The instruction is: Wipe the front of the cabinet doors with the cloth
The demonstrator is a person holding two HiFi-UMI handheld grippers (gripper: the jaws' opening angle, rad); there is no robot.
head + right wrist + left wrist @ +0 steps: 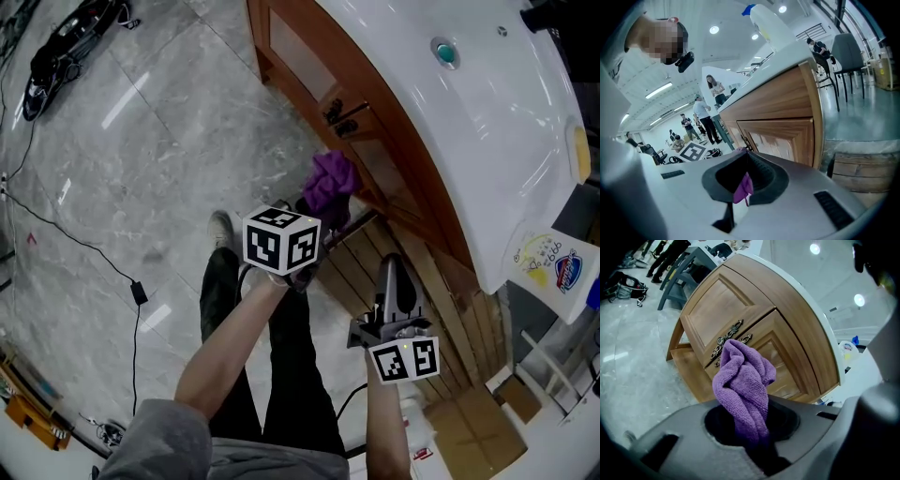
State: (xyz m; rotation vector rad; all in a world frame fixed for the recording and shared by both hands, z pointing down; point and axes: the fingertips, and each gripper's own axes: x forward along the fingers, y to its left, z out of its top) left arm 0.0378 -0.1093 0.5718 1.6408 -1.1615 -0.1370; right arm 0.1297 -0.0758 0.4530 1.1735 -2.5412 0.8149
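Left gripper [752,440] clamps a bunched, fuzzy purple cloth [743,380]; right gripper [734,206] pinches a purple scrap [743,186].

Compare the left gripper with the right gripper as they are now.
The left gripper is shut on a bunched purple cloth; the right gripper pinches only a small purple scrap. The left gripper is near the door handles; the right gripper is off to their side. Both face the wooden cabinet.

Fluffy purple terry cloth [743,380]; smooth varnished wood cabinet doors [719,305]; glossy white countertop [487,122], perhaps ceramic.
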